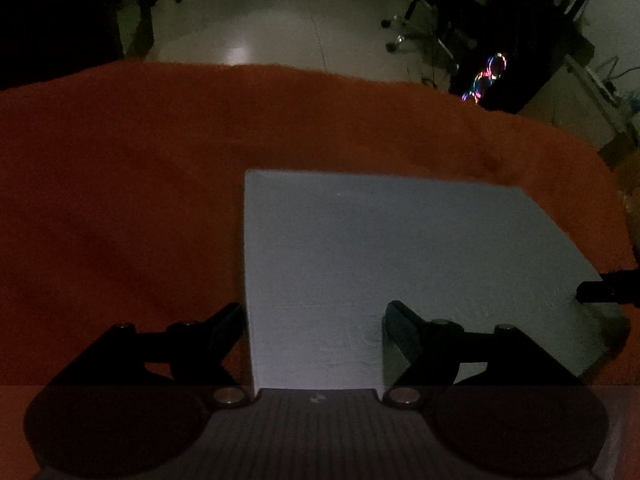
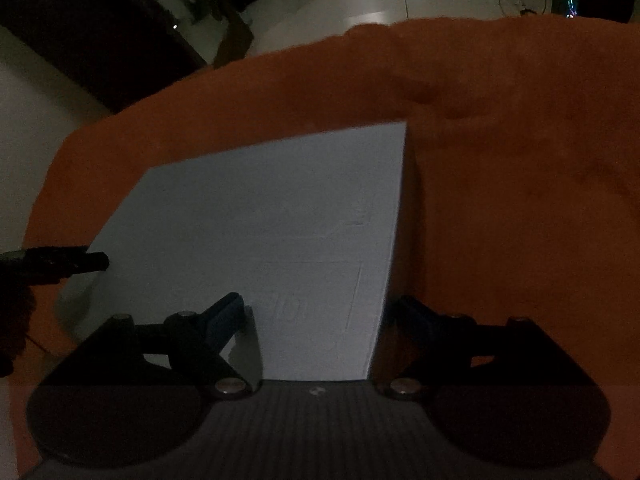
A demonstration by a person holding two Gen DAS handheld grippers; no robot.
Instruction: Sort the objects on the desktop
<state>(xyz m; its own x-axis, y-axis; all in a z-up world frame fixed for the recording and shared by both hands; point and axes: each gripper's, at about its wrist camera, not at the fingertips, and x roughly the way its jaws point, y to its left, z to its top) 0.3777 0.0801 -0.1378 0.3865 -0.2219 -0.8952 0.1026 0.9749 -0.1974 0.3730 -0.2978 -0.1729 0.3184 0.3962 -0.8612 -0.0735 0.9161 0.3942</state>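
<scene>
On the orange cloth (image 1: 120,200) covering the table lies one flat pale sheet or board (image 1: 400,248), dim light, no print readable. Both grippers straddle its near edge. Left gripper (image 1: 314,332): jaws wide apart, one finger off the sheet's left edge over cloth, the other finger above the sheet surface; nothing clamped. Right gripper (image 2: 320,320): jaws also spread wide, one finger over the sheet, the other just past its right edge over cloth; nothing held. Sheet (image 2: 260,232) lies straight ahead of both grippers and under them, reaching away toward the far table edge. Long axis cannot be told for sure because the fisheye warps it; it looks roughly squarish, edges running front-to-back relative to the grippers. Each gripper tip shows at the side of the other's view: right one (image 1: 608,288) at the sheet's right corner, left one (image 2: 60,262) at its left corner. Both hands equally near, one per side edge. Judgement: next move needs a two-sided hold at the near corners; thin flat thing, hard to pinch off cloth, may slide.
</scene>
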